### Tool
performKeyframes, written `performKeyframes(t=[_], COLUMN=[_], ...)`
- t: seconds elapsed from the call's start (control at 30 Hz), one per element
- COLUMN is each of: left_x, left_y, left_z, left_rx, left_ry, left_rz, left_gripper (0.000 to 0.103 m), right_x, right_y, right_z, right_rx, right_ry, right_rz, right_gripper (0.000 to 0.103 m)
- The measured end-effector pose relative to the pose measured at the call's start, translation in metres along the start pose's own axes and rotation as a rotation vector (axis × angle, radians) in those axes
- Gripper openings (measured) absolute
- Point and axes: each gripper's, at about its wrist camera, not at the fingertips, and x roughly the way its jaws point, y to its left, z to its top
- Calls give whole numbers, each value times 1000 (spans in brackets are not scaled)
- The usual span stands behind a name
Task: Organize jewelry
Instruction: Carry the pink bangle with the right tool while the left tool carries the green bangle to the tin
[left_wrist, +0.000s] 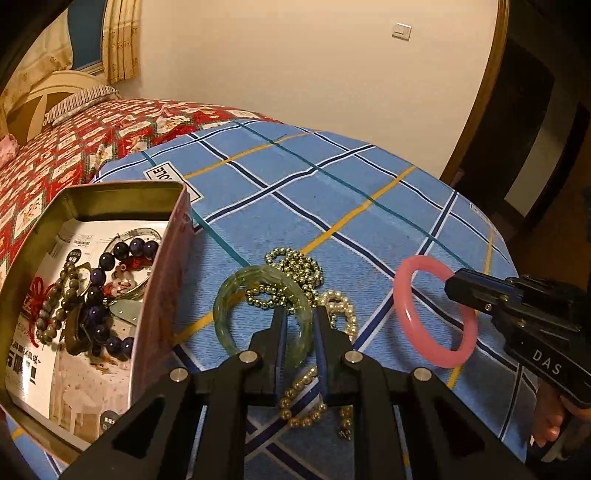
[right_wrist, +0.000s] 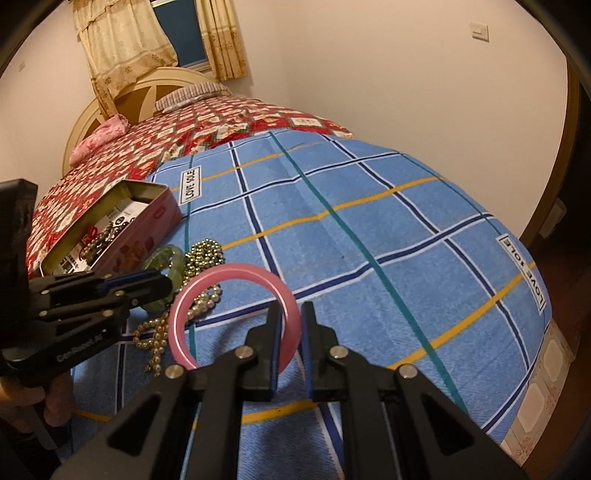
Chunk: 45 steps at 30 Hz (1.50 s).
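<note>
My left gripper (left_wrist: 301, 314) is shut on the right side of a translucent green bangle (left_wrist: 229, 295), which tilts up over the blue plaid bedspread (left_wrist: 332, 177). To its right, my right gripper (left_wrist: 448, 288) is shut on the rim of a pink bangle (left_wrist: 399, 302) and holds it upright. In the right wrist view the pink bangle (right_wrist: 240, 269) sits between the right gripper's (right_wrist: 291, 314) fingers, with the left gripper (right_wrist: 168, 286) on the green bangle (right_wrist: 166, 254) at the left. An open tin box (left_wrist: 110, 188) at the left holds dark purple and grey bead bracelets (left_wrist: 99, 280).
A gold bead chain (left_wrist: 295, 273), a pearl bracelet (left_wrist: 340, 306) and a pale bead string (left_wrist: 299, 398) lie heaped under and behind the left gripper. A red patterned quilt (right_wrist: 184, 133) and a headboard lie beyond. The bed edge drops off at the right (right_wrist: 546, 332).
</note>
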Motion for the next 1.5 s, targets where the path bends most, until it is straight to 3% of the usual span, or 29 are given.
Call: performKeyframes(t=[0.33,0.37,0.4,0.7,1.1,1.5], left_x=[9,9,9,-17,-68,-86], left_y=[3,3,2,-6,-1,30], left_z=[1,1,0,-1,17,18], left_rx=[-4,2,8,49,66,9], left_ry=[24,27,31,-21,-143,-168], left_rz=[-16,-16,-18,-39,19,88], left_gripper=[14,7,6,6,6,6], right_x=[1,1,0,-13,-26,-23], right_y=[1,2,2,4,12,44], right_z=[-3,-3,-3,2,10,28], right_rx=[2,3,4,3,-10,-67], right_ry=[3,2,0,-32,-63,-81], right_rz=[10,11,12,9,10,43], right_gripper=[12,12,12,12,12,12])
